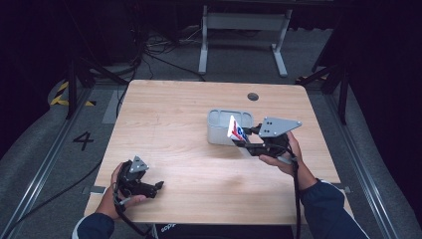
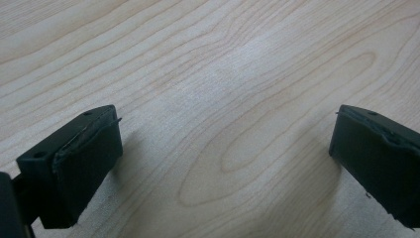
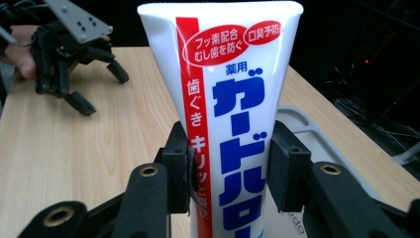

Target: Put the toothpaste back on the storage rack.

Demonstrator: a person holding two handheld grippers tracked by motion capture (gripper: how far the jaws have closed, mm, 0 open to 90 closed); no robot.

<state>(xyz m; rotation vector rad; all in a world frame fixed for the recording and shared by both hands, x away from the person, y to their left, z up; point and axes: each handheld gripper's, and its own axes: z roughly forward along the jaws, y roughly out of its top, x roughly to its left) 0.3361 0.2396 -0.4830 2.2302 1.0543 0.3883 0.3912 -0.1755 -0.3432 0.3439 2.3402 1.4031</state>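
Our right tool (image 3: 230, 171) pinches a white plastic toothpaste tube w/ red-blue print (image 3: 225, 99) above the grey plastic bin (image 1: 219, 130); left tool (image 2: 225, 158) spread, idle on the pale wood surface (image 1: 189, 109). Lower it slowly, upright.

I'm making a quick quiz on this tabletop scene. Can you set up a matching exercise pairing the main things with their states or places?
Things:
1. toothpaste tube
2. left gripper
3. grey container
4. right gripper

States or places:
A. open over bare wood
B. standing on the table beside the right hand
C. shut on something
D. white with red and blue print, clamped between two fingers

Pairs: 1-D, 2-A, 3-B, 4-C
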